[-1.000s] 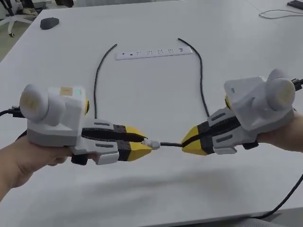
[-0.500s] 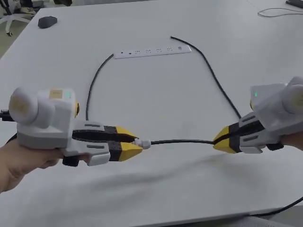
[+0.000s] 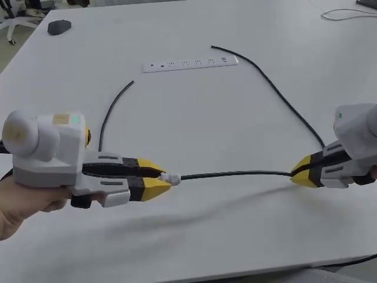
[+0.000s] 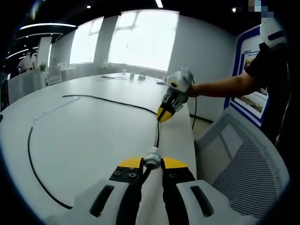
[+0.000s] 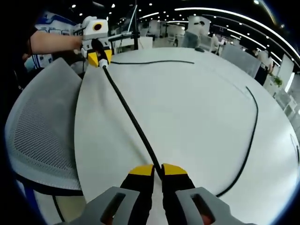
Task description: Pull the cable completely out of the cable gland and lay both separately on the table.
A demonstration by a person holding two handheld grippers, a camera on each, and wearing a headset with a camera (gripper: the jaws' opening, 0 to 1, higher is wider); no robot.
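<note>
- Black and thin, the cable (image 3: 235, 174) hung stretched above the table (image 3: 194, 236) between the two grippers. That span was far longer than a second before, when the yellow tips had been almost nose to nose.
- The small white cable gland (image 3: 171, 177) was still threaded on it, sitting at the very tip of the left gripper (image 3: 162, 178), whose jaws were pinched tight on the gland's body.
- The right gripper (image 3: 296, 173) had swung well out to the person's right, its jaws pressed together on the cable itself.
- Behind the left gripper the cable's loose tail (image 3: 109, 115) lay curved on the table. Its end had crept back from the power strip (image 3: 188, 63), so the cable looked to be sliding through the gland.
- I judged the job part done. A good length of tail still had to pass through, which probably meant another grip and pull.
- The cable's far end (image 3: 213, 47) lay just beside the strip's right end.
</note>
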